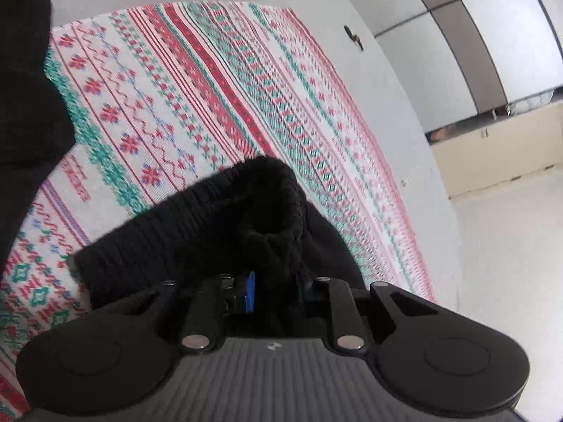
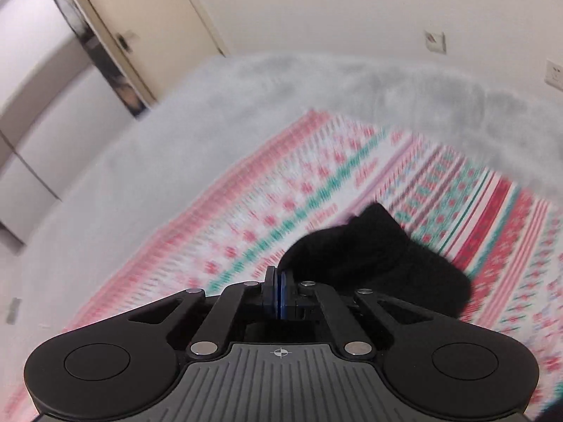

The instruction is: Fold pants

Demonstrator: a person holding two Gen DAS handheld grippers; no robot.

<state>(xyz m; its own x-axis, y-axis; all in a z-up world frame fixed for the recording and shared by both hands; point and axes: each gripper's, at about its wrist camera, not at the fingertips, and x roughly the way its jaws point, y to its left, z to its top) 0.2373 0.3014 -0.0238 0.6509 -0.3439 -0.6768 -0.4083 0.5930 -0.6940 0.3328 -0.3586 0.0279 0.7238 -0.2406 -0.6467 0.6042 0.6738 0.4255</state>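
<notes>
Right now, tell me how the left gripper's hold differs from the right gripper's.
The left gripper has a thick bunch of the black pants wedged between its fingers, so they stand apart; the right gripper has its fingers pressed flat together. The left view is fairly sharp; the right view is smeared with motion blur. In the right view the black fabric sits just beside the closed fingers, not visibly between them. Both hang over the patterned red-and-green cloth.

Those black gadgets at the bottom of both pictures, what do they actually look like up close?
Both are alike. The left gripper and the right gripper each have a grey ribbed body with a small white mark, two round black lobes at the sides, black link bars with silver pins, and blue pads on the fingers. No cables or sleeves show.
</notes>
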